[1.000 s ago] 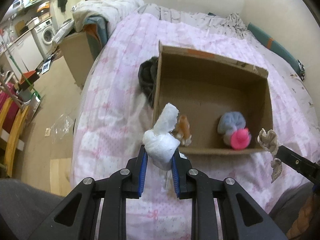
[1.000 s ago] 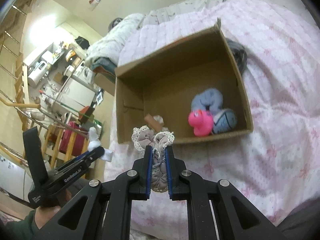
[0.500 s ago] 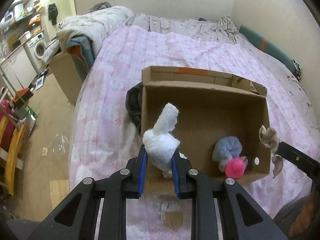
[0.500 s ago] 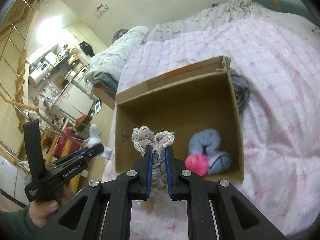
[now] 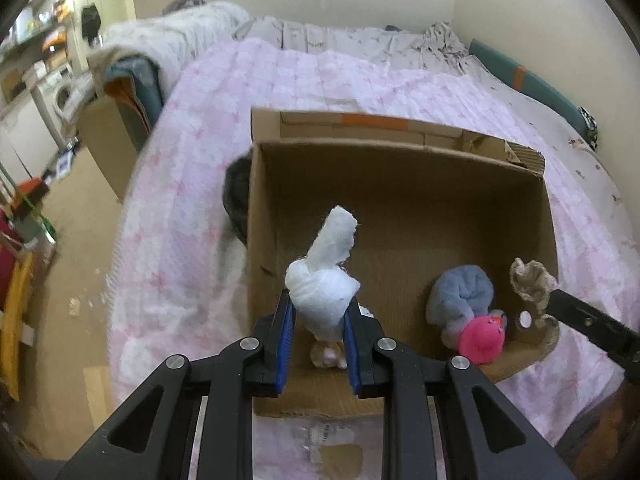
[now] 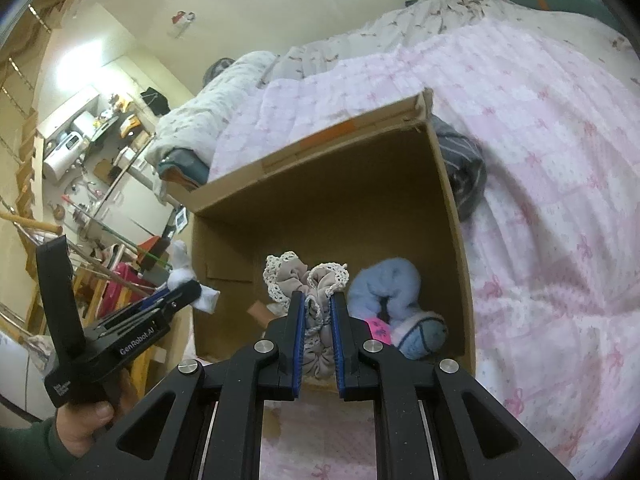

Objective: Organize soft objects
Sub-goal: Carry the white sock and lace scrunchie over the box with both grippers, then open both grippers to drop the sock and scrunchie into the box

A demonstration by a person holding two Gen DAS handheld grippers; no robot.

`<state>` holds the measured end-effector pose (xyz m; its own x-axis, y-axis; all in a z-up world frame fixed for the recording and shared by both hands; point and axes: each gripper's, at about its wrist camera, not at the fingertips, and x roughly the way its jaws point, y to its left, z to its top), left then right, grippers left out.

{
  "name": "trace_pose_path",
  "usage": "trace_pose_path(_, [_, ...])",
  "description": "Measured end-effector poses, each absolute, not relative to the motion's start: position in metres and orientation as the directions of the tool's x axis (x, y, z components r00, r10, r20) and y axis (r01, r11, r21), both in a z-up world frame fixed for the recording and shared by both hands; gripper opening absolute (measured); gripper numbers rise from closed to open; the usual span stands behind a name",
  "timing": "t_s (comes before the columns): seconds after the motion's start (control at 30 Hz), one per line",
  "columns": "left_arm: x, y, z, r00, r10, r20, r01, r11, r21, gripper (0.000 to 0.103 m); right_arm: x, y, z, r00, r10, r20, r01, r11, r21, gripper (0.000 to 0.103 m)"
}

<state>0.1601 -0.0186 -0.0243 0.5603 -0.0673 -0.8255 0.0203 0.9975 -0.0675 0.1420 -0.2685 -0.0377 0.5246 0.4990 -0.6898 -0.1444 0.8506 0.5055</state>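
Observation:
An open cardboard box (image 5: 400, 184) (image 6: 320, 184) lies on the pink bedspread. My left gripper (image 5: 318, 308) is shut on a white rolled sock (image 5: 324, 280), held over the box's near left part. My right gripper (image 6: 318, 300) is shut on a beige lace-trimmed sock (image 6: 308, 284) over the box's near edge; that sock (image 5: 532, 284) also shows at the right of the left wrist view. Inside the box lie a blue rolled sock (image 5: 460, 296) (image 6: 388, 280), a pink plush toy (image 5: 482, 336) and a small tan item (image 5: 328, 354).
A dark striped garment (image 6: 460, 168) (image 5: 236, 192) lies against the box's outer side. The pink bedspread (image 5: 320, 80) stretches beyond. A hand (image 6: 80, 428) holds the left gripper's handle. Floor and cluttered furniture (image 5: 40, 160) lie off the bed's left edge.
Both grippers have moved forward over the box with their socks still held. The box interior now sits beneath them and looks closer.

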Motion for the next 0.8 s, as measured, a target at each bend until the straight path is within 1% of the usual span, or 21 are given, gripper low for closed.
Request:
trace_pose_path(0.2, [0.162,-0.019,-0.027,0.559,-0.066,-0.826,0.021,0.998,-0.066,0.021,0.145,-0.262,-0.044,0.524,0.457,-0.719,-0.144,0.879,0.454,0.014])
trace_pose_path(0.4, [0.163,-0.025,-0.03,0.557,-0.099,-0.824,0.045,0.995,-0.089,0.021,0.145,-0.258,-0.047,0.515,0.454,-0.727,-0.145,0.882,0.448,0.014])
trace_pose_path(0.53, [0.162,-0.03,-0.029,0.567,-0.103,-0.817,0.067,0.995,-0.079,0.021,0.145,-0.255,-0.048,0.508,0.451,-0.734,-0.15,0.885,0.441,0.014])
trace_pose_path(0.8, [0.164,-0.029,-0.034,0.552,-0.1,-0.828,0.055,0.995,-0.084,0.021,0.145,-0.25,-0.052,0.497,0.447,-0.744,-0.149,0.888,0.434,0.014])
